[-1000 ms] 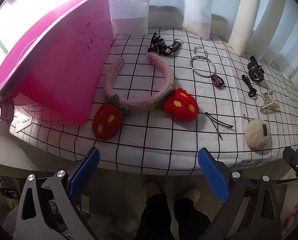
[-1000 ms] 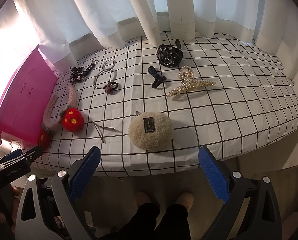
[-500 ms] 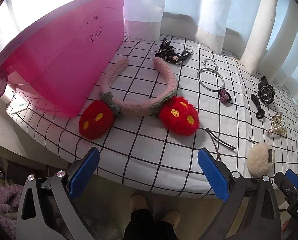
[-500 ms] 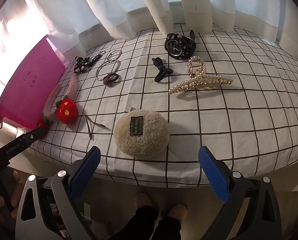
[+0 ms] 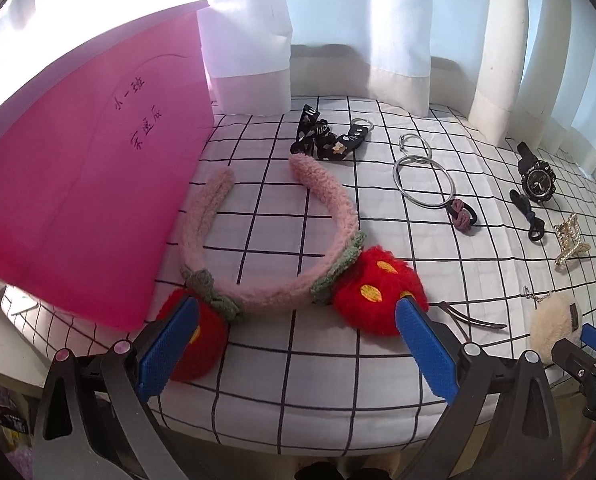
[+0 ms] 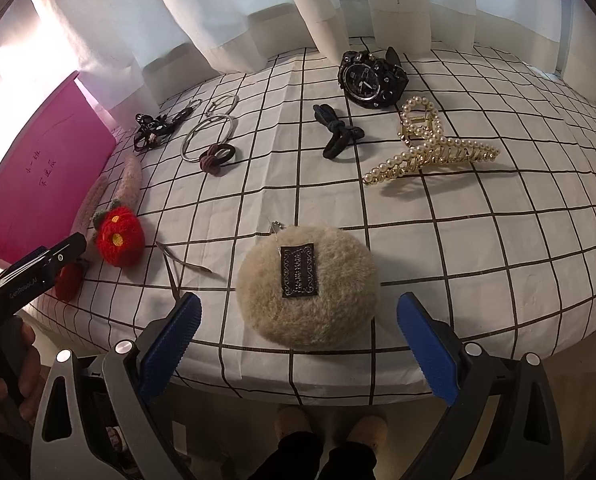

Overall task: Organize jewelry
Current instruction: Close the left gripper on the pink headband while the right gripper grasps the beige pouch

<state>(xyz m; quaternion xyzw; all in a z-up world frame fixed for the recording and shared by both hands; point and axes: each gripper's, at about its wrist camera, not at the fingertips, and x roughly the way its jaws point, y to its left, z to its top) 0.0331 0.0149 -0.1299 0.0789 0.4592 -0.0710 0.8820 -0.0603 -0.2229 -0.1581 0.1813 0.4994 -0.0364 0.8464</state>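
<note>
At the tabletop's (image 5: 337,392) near edge, both wide-open, empty grippers are lining up: left gripper (image 5: 296,344) facing the strawberry headband (image 5: 274,292), right gripper (image 6: 298,344) facing the plush pouch (image 6: 305,286).

One fuzzy headband (image 5: 266,236), two metal rings (image 6: 212,132), two hair ties (image 6: 337,136), one watch (image 6: 371,78), one pearl claw clip (image 6: 429,152), one plush pouch (image 6: 307,286).

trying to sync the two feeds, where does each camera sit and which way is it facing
Left wrist: on the left gripper, facing the pink headband and pink box; its blue fingers and the right gripper's tip show.
Right wrist: on the right gripper, facing the beige pouch and pearl claw clip; blue fingers, slippered feet and the left gripper show.
Shared: headband, pouch, watch.
</note>
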